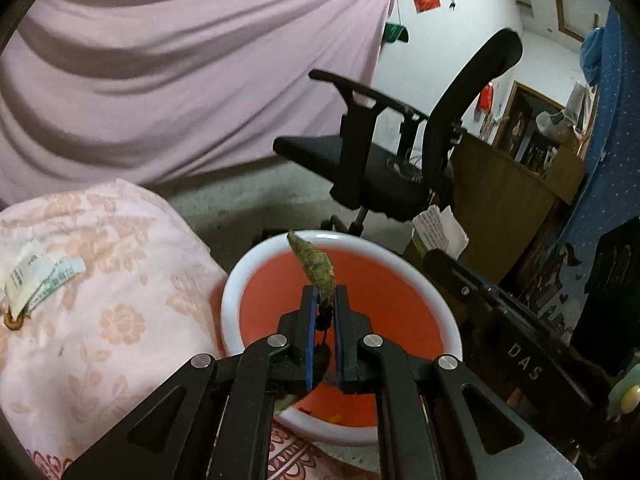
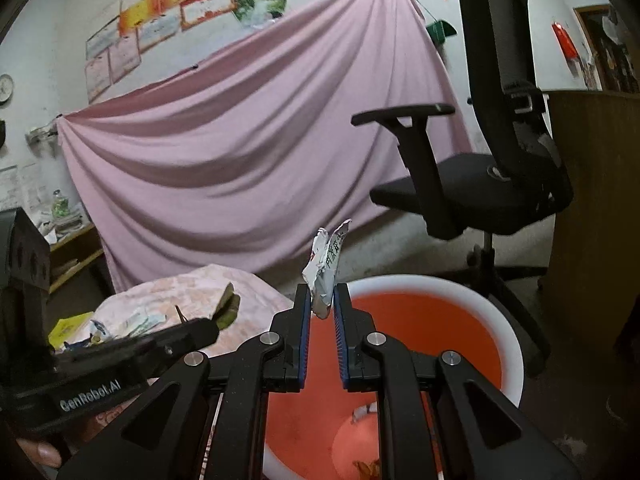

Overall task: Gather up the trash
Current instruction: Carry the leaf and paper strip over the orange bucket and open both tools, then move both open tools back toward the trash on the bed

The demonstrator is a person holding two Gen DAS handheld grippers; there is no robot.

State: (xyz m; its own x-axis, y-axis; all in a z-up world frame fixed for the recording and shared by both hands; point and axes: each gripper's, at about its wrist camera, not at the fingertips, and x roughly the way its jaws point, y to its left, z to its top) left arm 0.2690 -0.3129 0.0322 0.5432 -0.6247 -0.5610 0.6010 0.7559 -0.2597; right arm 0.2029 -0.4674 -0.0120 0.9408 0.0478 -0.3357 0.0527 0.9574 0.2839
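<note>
My left gripper is shut on a dry green-brown leaf and holds it over the red bin with a white rim. My right gripper is shut on a crumpled white paper wrapper and holds it above the near left rim of the same bin. The left gripper with its leaf also shows at the left of the right wrist view. Paper scraps lie on the pink floral cloth to the left, also seen in the right wrist view.
A black office chair stands just behind the bin, also in the right wrist view. A pink sheet hangs on the back wall. A wooden cabinet is at the right. The right gripper shows at the right of the left view.
</note>
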